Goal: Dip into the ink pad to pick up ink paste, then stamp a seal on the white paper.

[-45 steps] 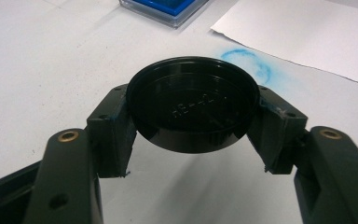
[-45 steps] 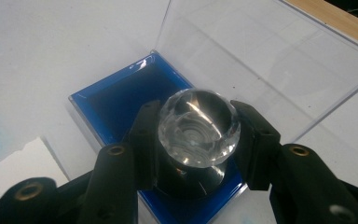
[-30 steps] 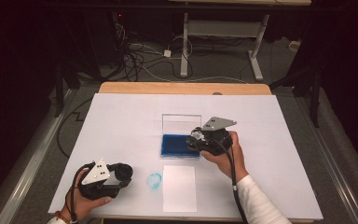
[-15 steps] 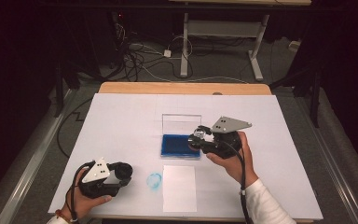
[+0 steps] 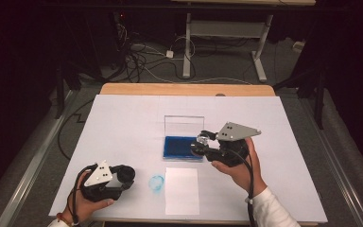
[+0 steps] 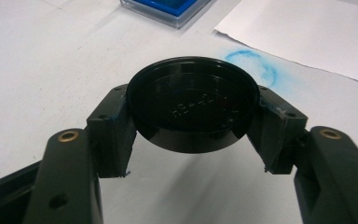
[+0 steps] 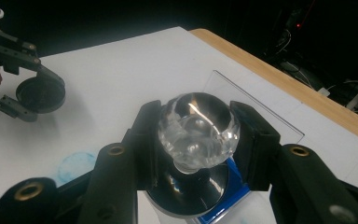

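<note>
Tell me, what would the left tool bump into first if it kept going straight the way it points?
Probably the blue ink ring on the table right ahead, then the white paper. The left tool holds a black cap; depth is hard to judge.

High view looks down on the table (image 5: 123, 123); gripper views sit close (both share the ink pad (image 6: 168, 7)).

Looked like a lab or test room: dark walls, tangled cables (image 5: 144, 54) on grey carpet, a white-covered desk (image 5: 123, 123), another bare-legged bench (image 5: 227, 35) behind.
</note>
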{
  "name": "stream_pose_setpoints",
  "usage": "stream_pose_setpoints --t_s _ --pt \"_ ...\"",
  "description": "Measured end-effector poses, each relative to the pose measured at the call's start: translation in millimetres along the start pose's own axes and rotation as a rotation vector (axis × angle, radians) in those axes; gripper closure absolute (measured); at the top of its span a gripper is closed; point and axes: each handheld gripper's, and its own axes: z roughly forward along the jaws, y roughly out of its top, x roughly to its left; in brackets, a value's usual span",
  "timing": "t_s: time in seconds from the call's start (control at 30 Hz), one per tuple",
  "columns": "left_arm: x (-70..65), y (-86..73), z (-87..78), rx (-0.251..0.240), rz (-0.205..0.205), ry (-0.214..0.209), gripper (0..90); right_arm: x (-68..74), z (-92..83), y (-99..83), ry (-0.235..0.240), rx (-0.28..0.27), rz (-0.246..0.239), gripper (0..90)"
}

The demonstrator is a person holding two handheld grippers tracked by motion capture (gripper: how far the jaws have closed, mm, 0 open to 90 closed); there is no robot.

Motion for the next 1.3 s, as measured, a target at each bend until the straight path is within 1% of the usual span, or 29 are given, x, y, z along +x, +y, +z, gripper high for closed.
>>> stream_pose_setpoints --t_s 0.03,0.1,0.17,0.37,0.53,0.73,0.87,0.9,0.97,1.0,1.17,1.3 --pt "-0.4 0.3 0.3 0.001 0.002 0.0 36.7 0.8 -0.8 0.3 0.006 -0.002 0.0 57.0" --pt "-0.5 1.0 0.9 0.001 0.003 0.0 36.7 2.6 -3.3 1.3 0.002 -0.009 -0.005 57.0" --pt "-0.2 1.2 1.5 0.002 0.003 -0.002 36.7 4.2 -5.2 2.8 0.012 -0.015 -0.005 57.0" --pt "-1.2 0.7 1.5 0.008 0.006 -0.001 36.7 7.2 -7.4 4.9 0.019 -0.026 -0.012 57.0" --pt "-1.5 2.9 5.4 0.015 0.017 -0.007 36.7 8.7 -8.6 5.4 0.021 -0.031 -0.015 57.0" --pt "-8.4 8.2 8.4 0.009 0.03 -0.015 36.7 14.7 -12.5 7.7 0.04 -0.051 -0.014 57.0" --pt "-11.7 12.7 10.7 0.0 0.032 -0.03 36.7 20.3 -14.6 10.8 0.056 -0.065 -0.023 57.0" --pt "-12.2 13.9 11.7 -0.003 0.028 -0.035 36.7 21.5 -14.6 11.3 0.063 -0.066 -0.025 57.0" --pt "-11.5 16.1 13.1 -0.024 0.006 -0.059 36.7 24.4 -14.1 12.4 0.073 -0.067 -0.03 57.0" --pt "-11.6 17.4 13.7 -0.028 0.005 -0.061 36.7 25.6 -13.9 12.8 0.078 -0.067 -0.032 57.0" --pt "-16.2 23.5 19.0 -0.017 0.035 -0.065 36.8 28.2 -13.1 13.4 0.085 -0.07 -0.035 57.0" --pt "-19.2 27.2 22.9 -0.014 0.043 -0.071 36.7 28.6 -13.4 13.2 0.09 -0.072 -0.03 57.0"
